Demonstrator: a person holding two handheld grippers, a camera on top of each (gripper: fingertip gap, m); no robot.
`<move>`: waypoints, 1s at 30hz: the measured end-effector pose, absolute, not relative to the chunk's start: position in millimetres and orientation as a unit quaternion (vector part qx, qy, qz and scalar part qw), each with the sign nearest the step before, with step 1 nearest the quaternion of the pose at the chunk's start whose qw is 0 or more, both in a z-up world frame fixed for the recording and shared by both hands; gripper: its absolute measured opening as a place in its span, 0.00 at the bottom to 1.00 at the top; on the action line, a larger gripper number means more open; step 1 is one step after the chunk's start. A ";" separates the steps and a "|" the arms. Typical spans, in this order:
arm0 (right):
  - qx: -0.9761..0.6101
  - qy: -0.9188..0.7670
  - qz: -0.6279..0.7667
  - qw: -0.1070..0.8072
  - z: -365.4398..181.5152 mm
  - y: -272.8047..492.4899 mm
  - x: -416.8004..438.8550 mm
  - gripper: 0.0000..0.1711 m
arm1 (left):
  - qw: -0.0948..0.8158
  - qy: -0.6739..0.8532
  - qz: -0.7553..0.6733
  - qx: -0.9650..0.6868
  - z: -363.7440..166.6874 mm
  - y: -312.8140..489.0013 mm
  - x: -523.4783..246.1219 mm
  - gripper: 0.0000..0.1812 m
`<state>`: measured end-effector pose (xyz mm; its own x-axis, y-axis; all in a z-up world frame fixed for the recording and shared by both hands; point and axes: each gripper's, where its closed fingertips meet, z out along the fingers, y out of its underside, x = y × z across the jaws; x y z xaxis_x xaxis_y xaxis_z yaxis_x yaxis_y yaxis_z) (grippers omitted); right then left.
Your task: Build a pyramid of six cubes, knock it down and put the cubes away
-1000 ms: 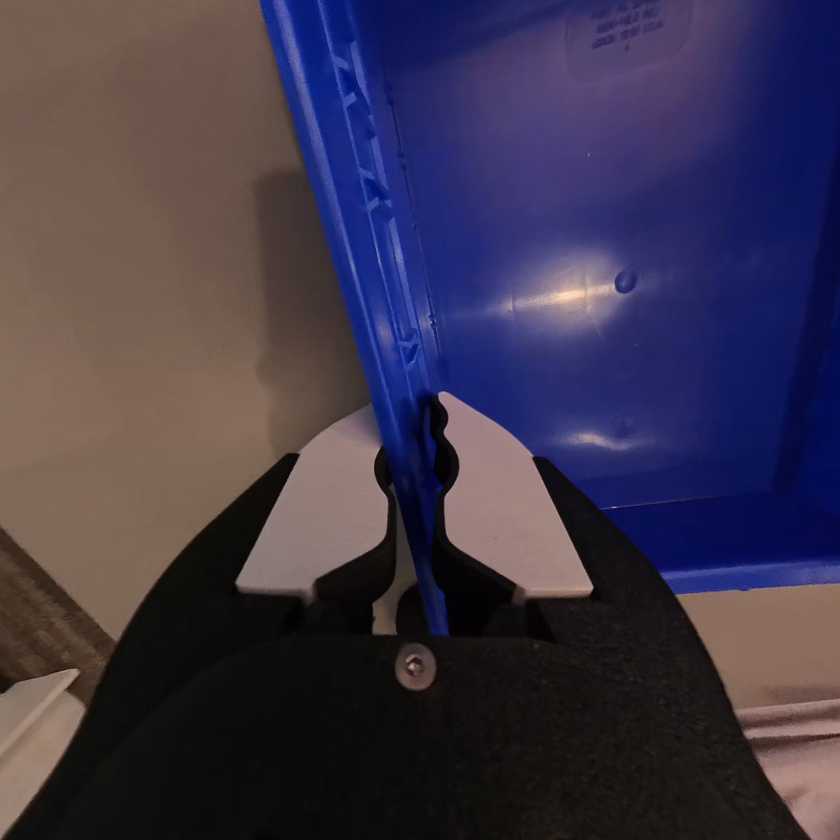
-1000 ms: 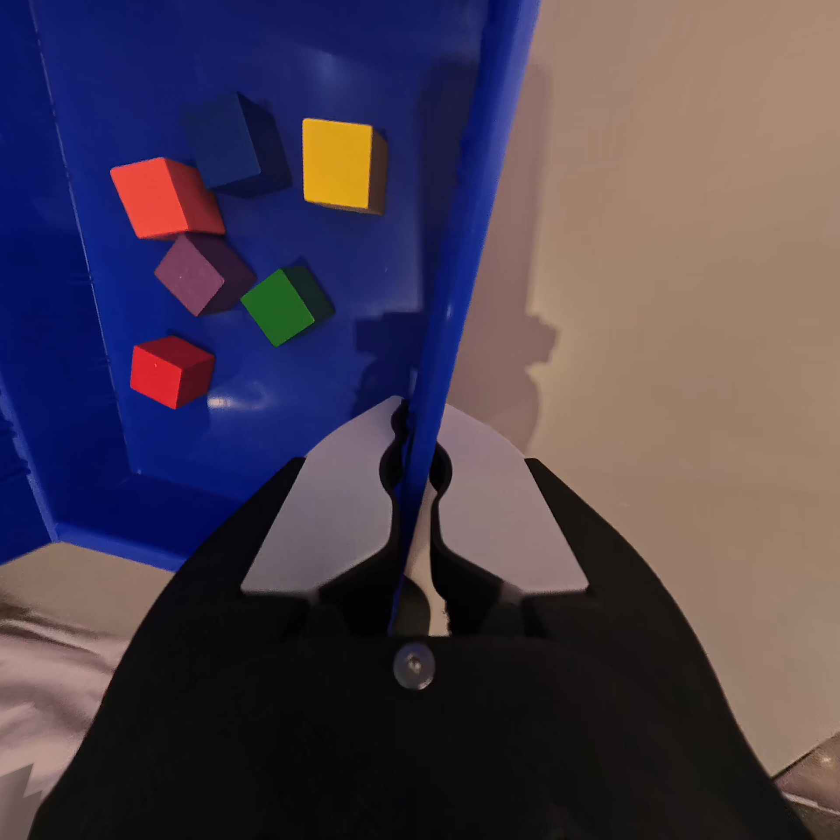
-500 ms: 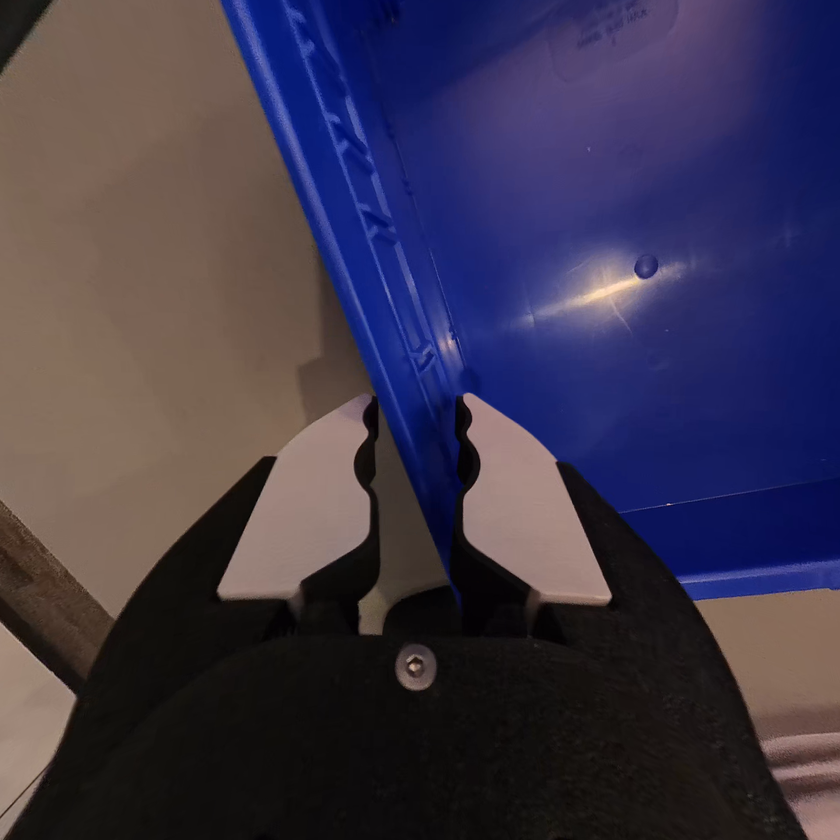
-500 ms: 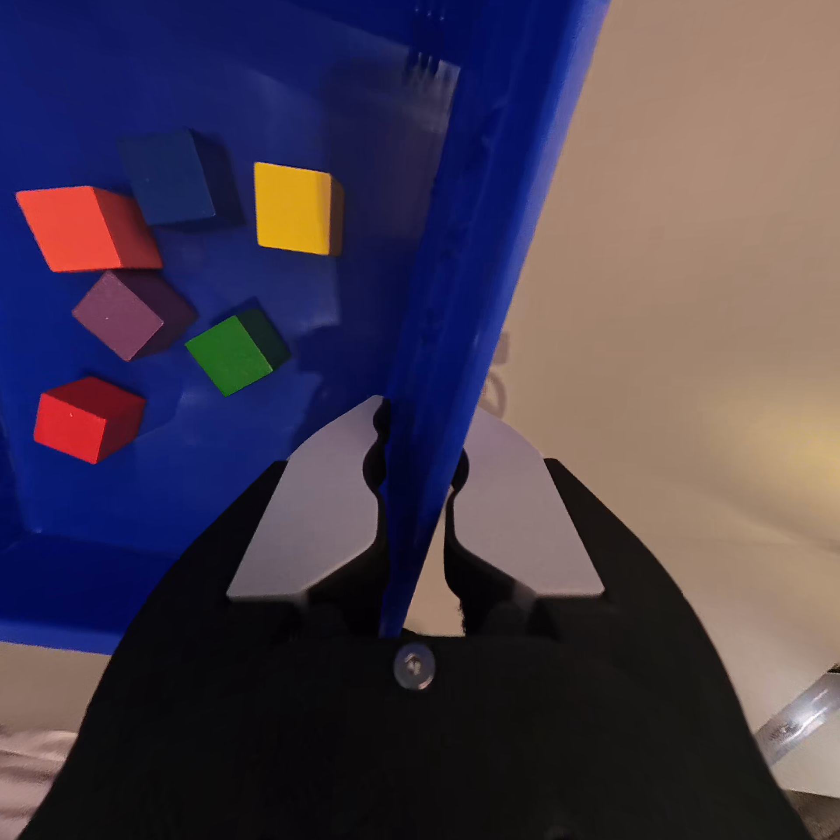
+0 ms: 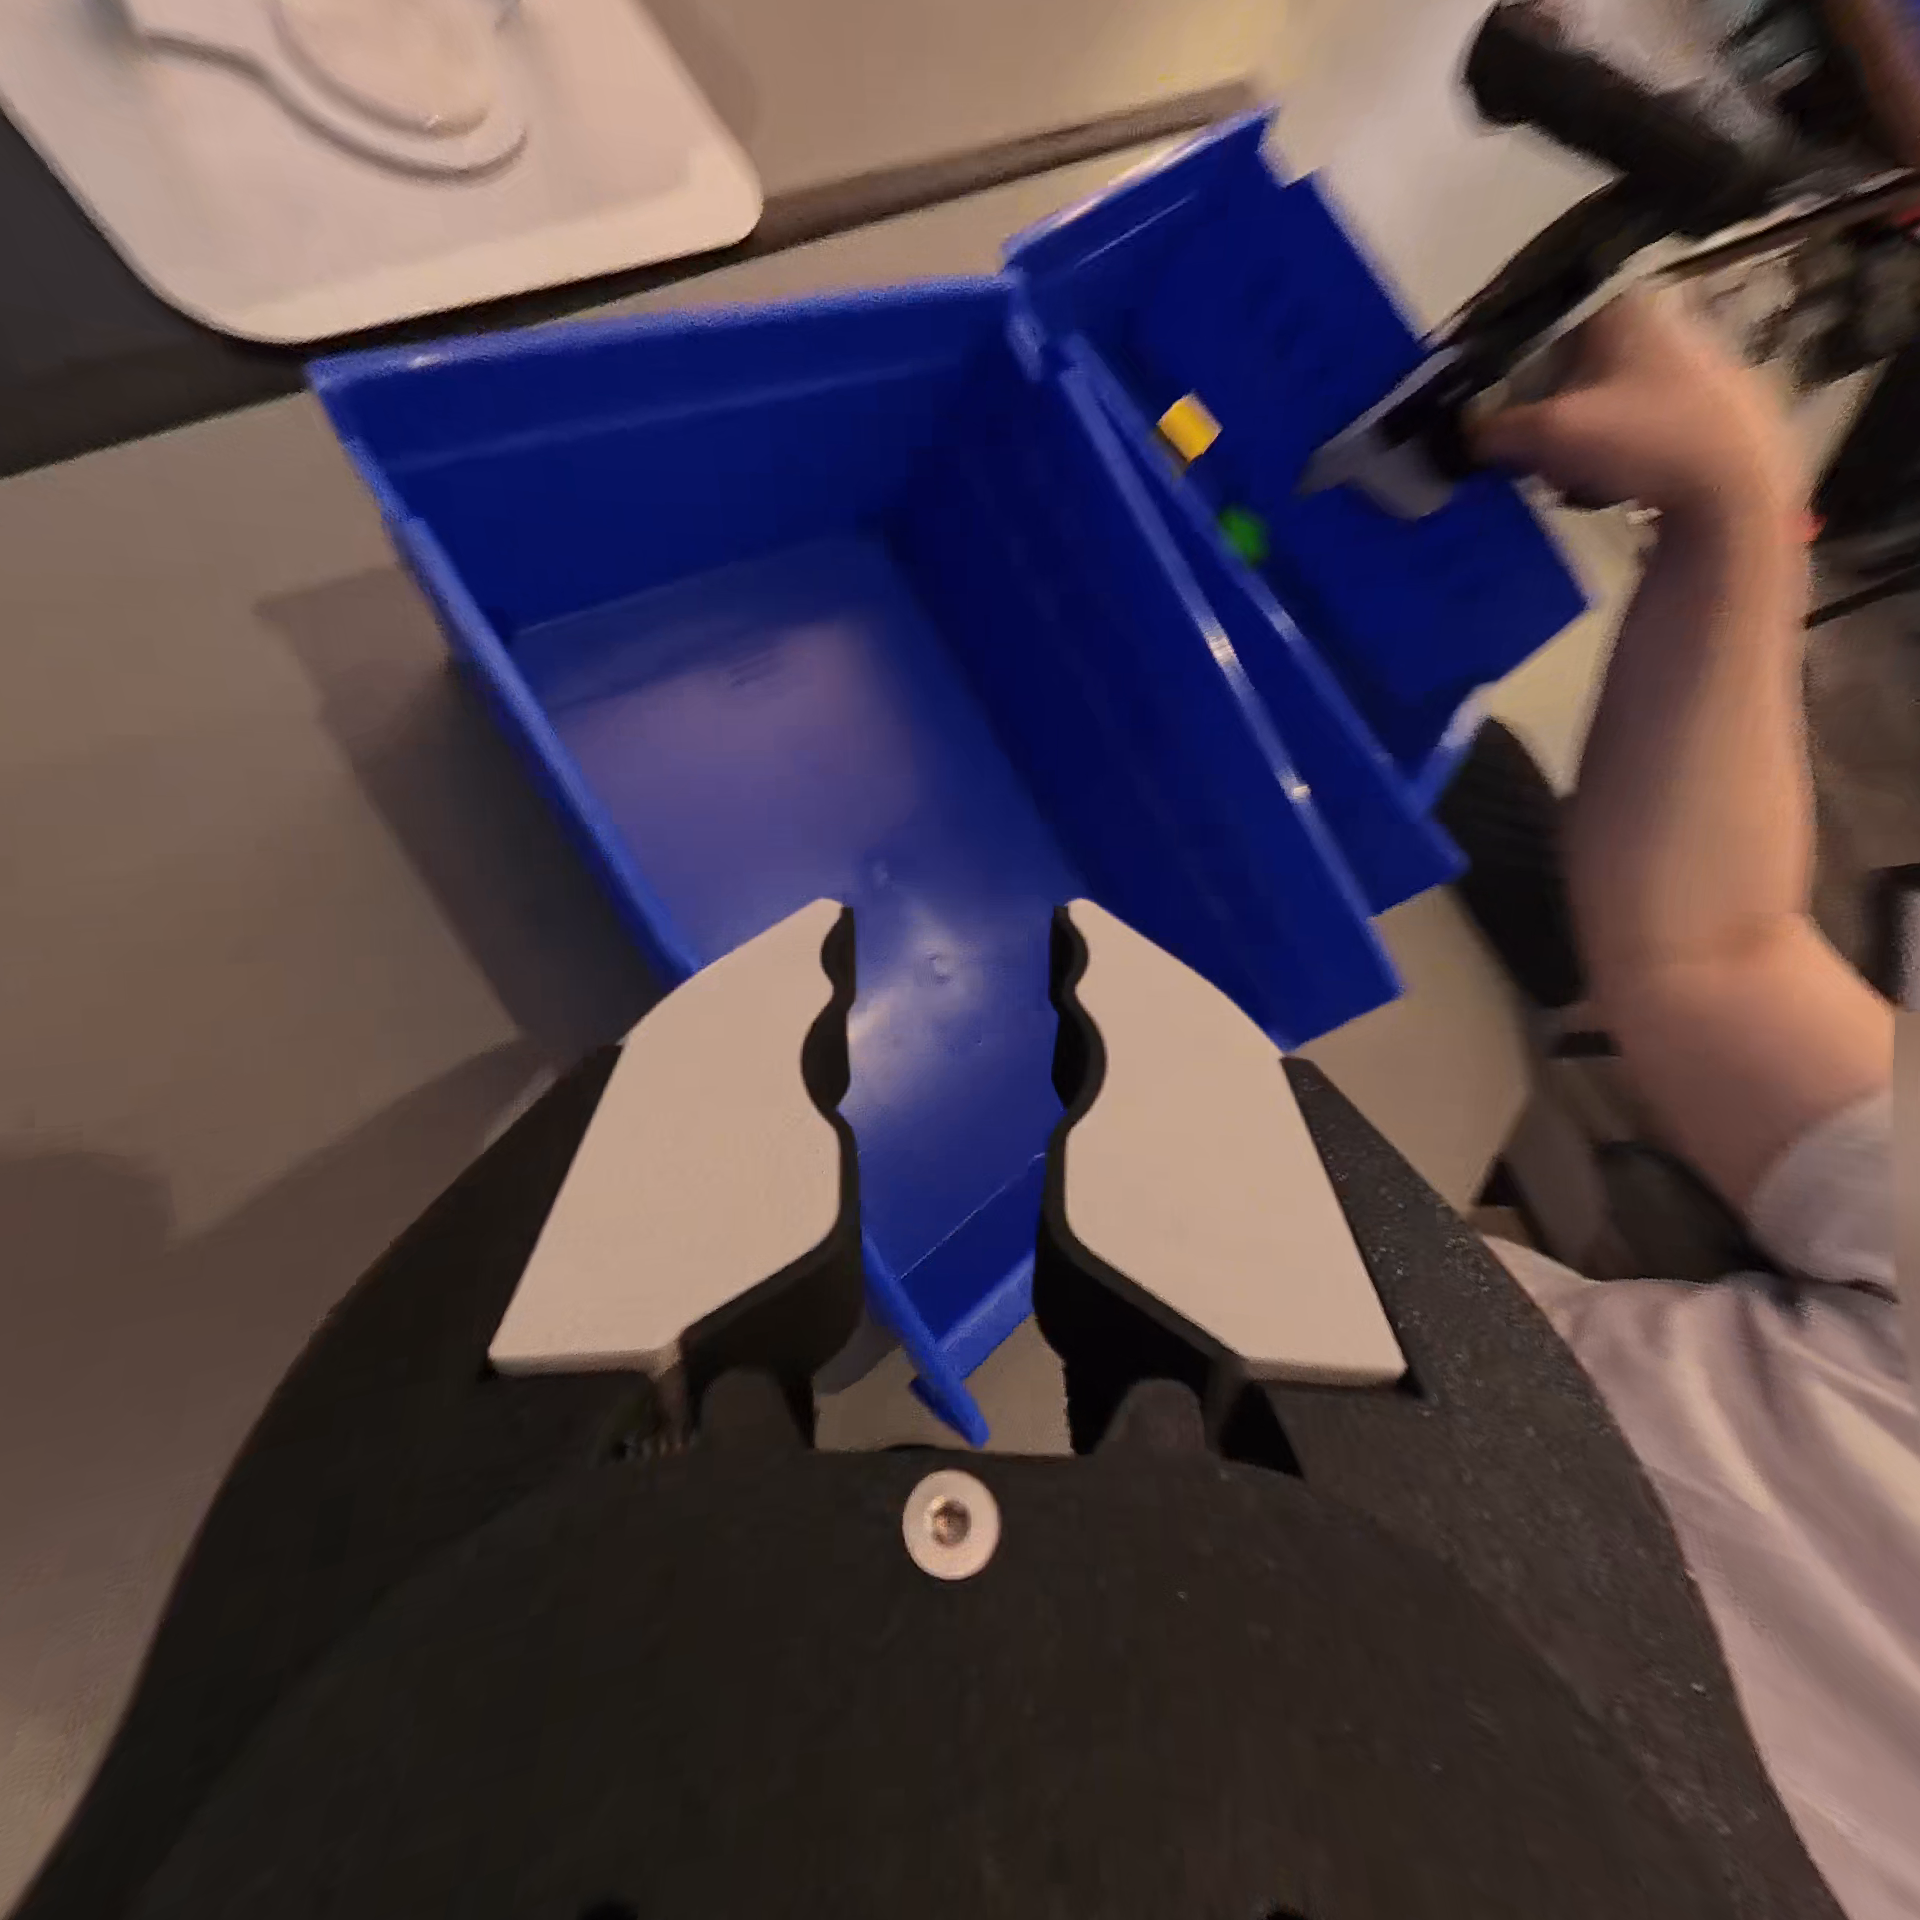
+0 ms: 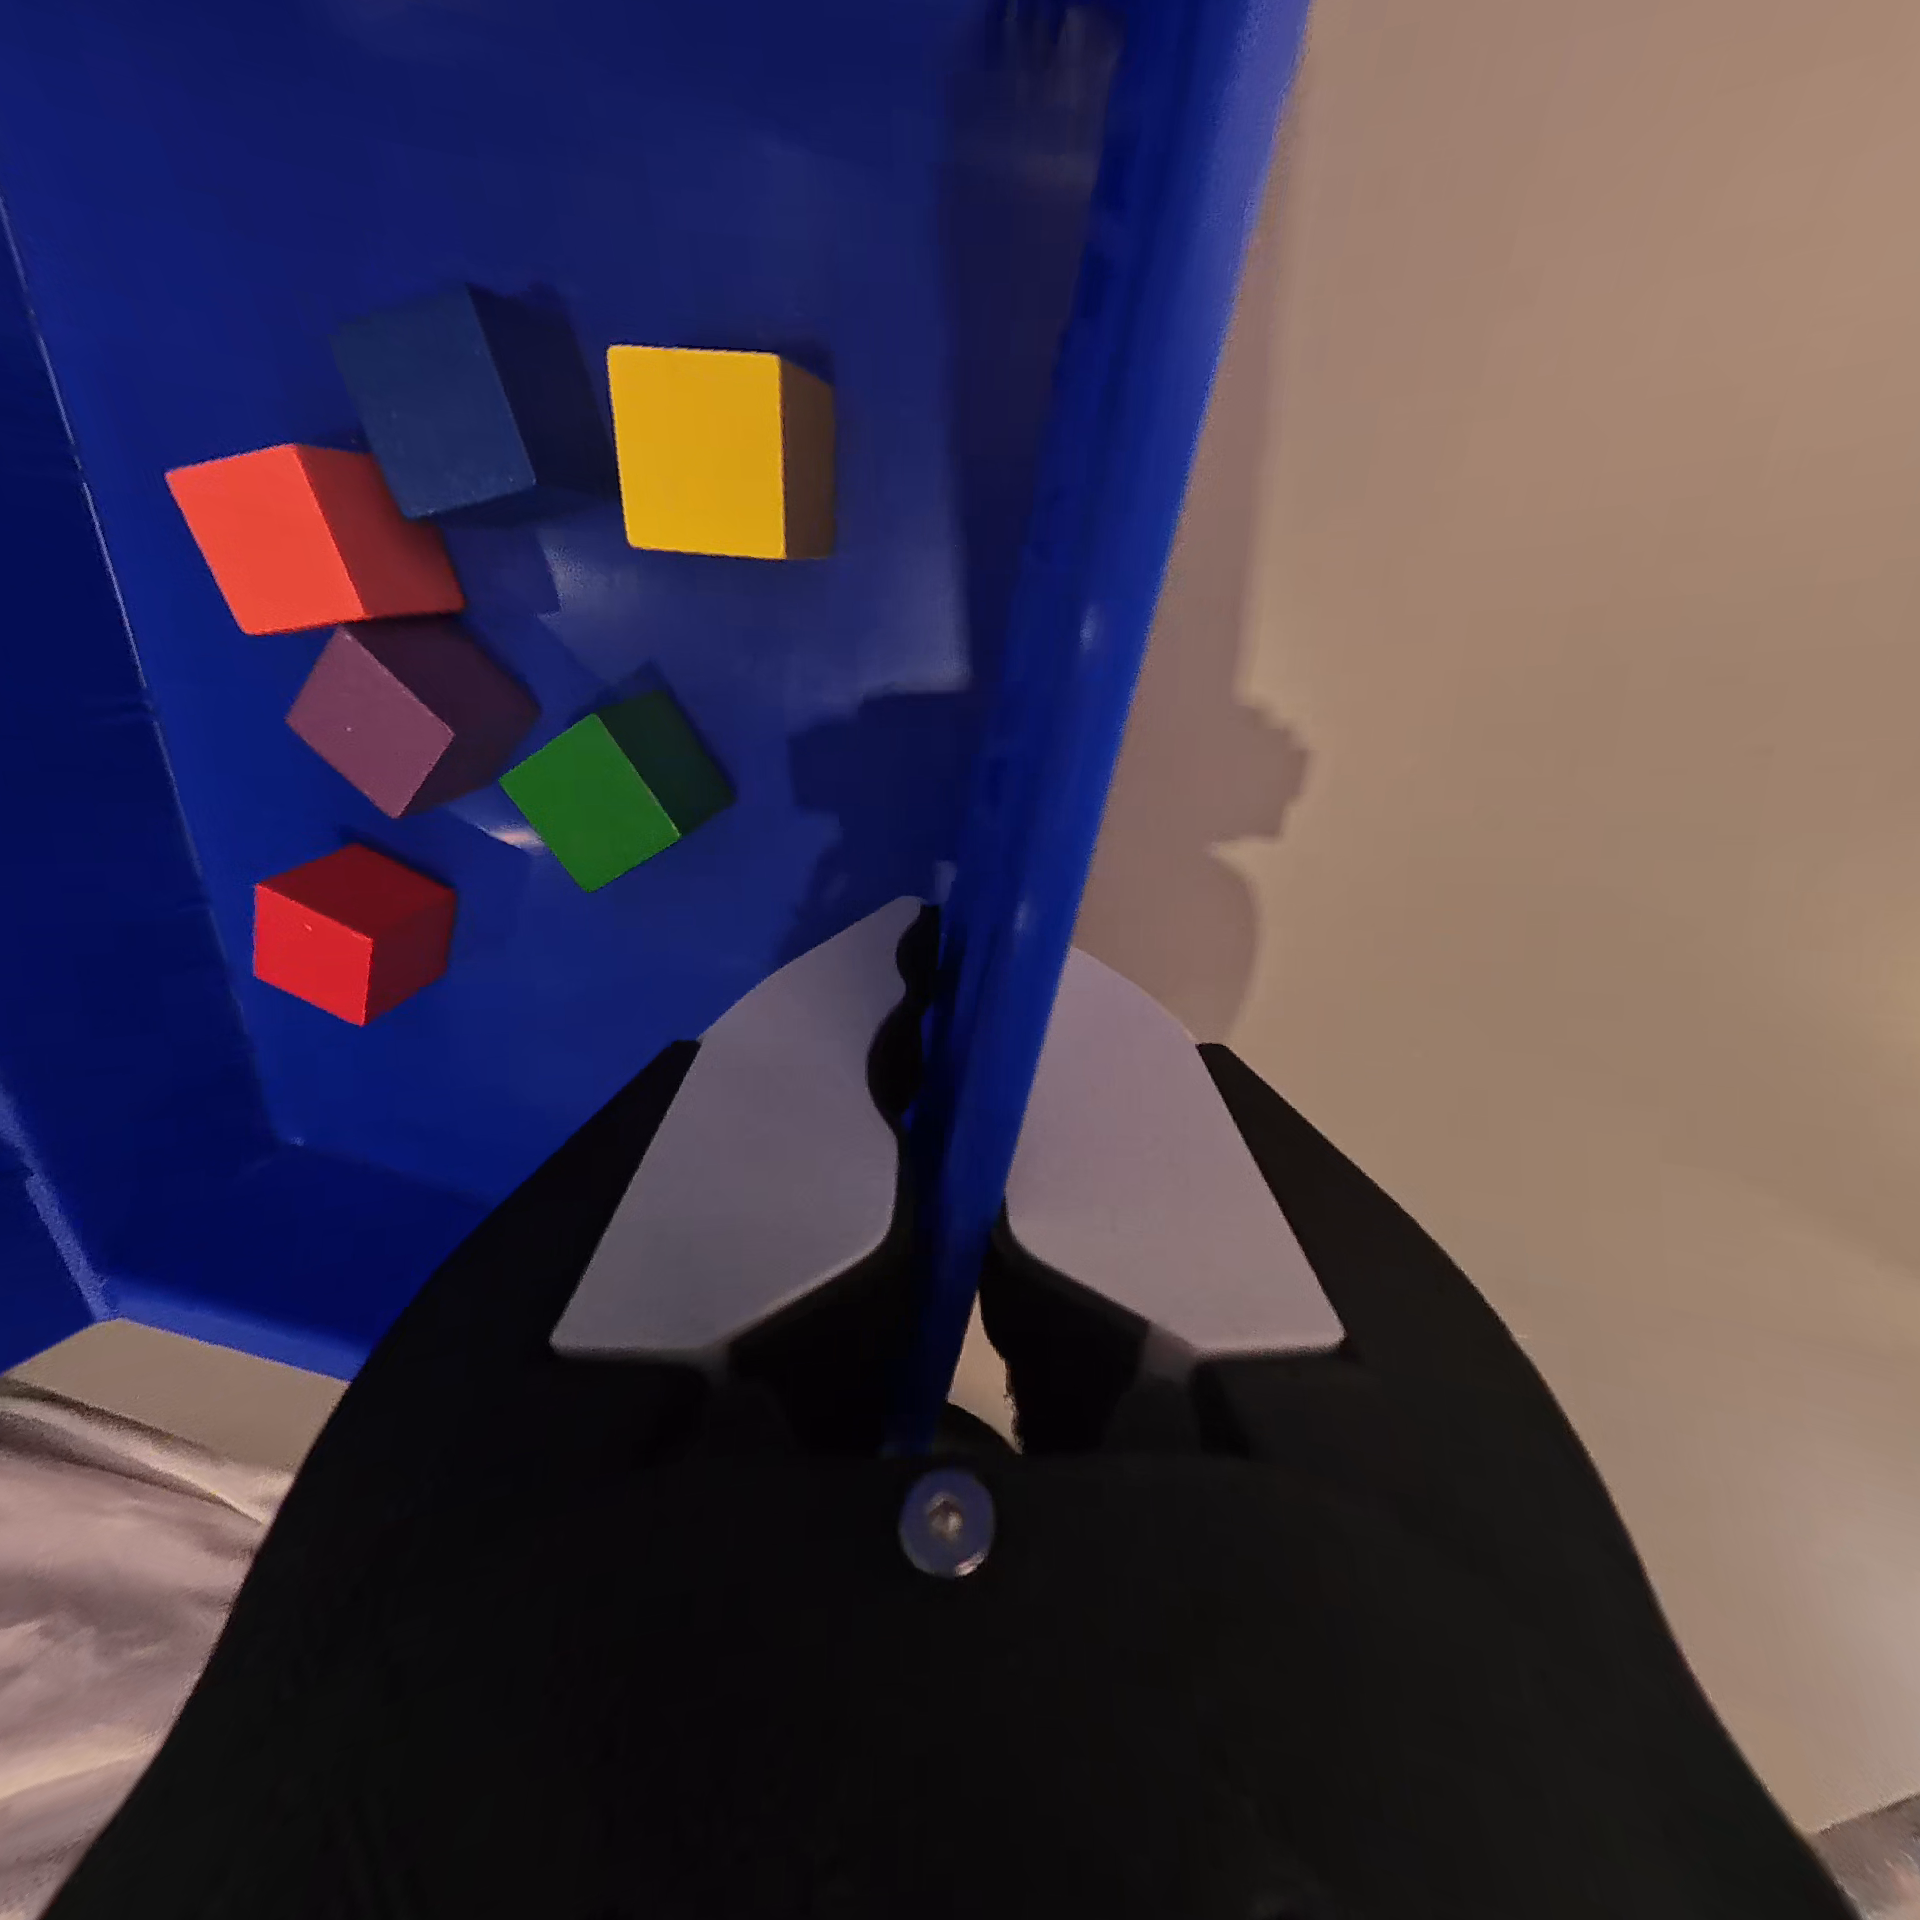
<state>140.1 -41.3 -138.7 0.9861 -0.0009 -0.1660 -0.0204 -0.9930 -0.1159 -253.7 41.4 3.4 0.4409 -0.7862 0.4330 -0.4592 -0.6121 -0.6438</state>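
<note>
Clamping a blue bin wall (image 6: 1049, 727): right hand-held gripper (image 6: 971, 935) pinched on it.
Left hand-held gripper (image 5: 951, 920) apart, gripping nothing, over a second bin (image 5: 665, 436). Six cubes, including yellow cube (image 6: 707, 452), lie left of the right gripper.

Illumination is dim and warm. The left wrist view shows motion blur across the blue bin (image 5: 727, 499), strongest at its upper right. The right wrist view is sharper; a gripper shadow falls on the beige table (image 6: 1558, 727). Wide-angle distortion bends the edges.
</note>
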 end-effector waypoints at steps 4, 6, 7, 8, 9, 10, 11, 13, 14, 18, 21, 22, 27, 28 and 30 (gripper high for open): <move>-0.996 0.006 0.084 0.013 -138.9 -45.4 155.1 0.05 | 0.218 0.390 -0.428 -0.786 20.8 30.7 -251.8 0.17; -0.997 -0.007 0.076 -0.016 -139.2 -49.6 162.3 0.05 | 0.218 0.395 -0.433 -0.780 24.0 27.8 -251.7 0.16; -0.997 -0.013 0.077 -0.017 -139.2 -48.6 164.3 0.04 | 0.220 0.396 -0.432 -0.780 25.0 27.4 -251.8 0.16; -0.996 -0.015 0.082 -0.014 -139.1 -47.2 165.6 0.04 | 0.223 0.398 -0.430 -0.779 26.1 27.0 -252.2 0.17; -0.996 -0.016 0.089 -0.010 -139.1 -46.2 166.6 0.04 | 0.224 0.399 -0.431 -0.777 27.8 26.1 -252.2 0.17; -0.996 -0.017 0.091 -0.005 -139.0 -45.5 168.2 0.04 | 0.225 0.402 -0.435 -0.774 29.8 24.4 -252.2 0.16; -0.996 -0.018 0.089 -0.001 -139.1 -45.2 170.4 0.04 | 0.226 0.405 -0.439 -0.769 32.4 22.1 -252.0 0.16; -0.996 -0.018 0.091 0.009 -138.1 -44.8 173.8 0.04 | 0.230 0.411 -0.450 -0.759 38.9 17.7 -251.6 0.16; -0.995 -0.016 0.093 0.012 -137.2 -45.8 175.4 0.04 | 0.233 0.415 -0.456 -0.752 42.7 15.3 -251.7 0.16; -0.992 0.005 0.115 0.043 -122.2 -45.7 183.7 0.04 | 0.247 0.431 -0.485 -0.720 60.6 4.3 -254.3 0.17; -0.991 0.012 0.122 0.044 -95.8 -49.4 188.5 0.04 | 0.267 0.437 -0.501 -0.698 75.1 -0.9 -259.0 0.16; -0.992 0.014 0.119 0.043 -84.0 -49.5 189.7 0.04 | 0.274 0.440 -0.505 -0.690 79.9 -2.9 -260.8 0.16; -0.998 -0.010 0.061 0.022 -16.9 -37.9 173.2 0.04 | 0.333 0.445 -0.511 -0.656 105.7 -7.5 -270.3 0.16; -0.998 -0.021 0.053 0.017 -5.3 -32.4 162.8 0.04 | 0.346 0.444 -0.514 -0.648 112.1 -9.2 -272.6 0.16; -0.998 -0.049 0.047 0.013 13.2 -16.8 134.9 0.03 | 0.364 0.442 -0.516 -0.637 123.2 -14.2 -279.6 0.19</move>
<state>134.9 -16.8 13.2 0.9907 0.0998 -0.0930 0.0973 -0.9948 -0.0309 -279.6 -14.2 123.2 0.0766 -0.9384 0.3369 -0.1871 -0.3454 -0.9196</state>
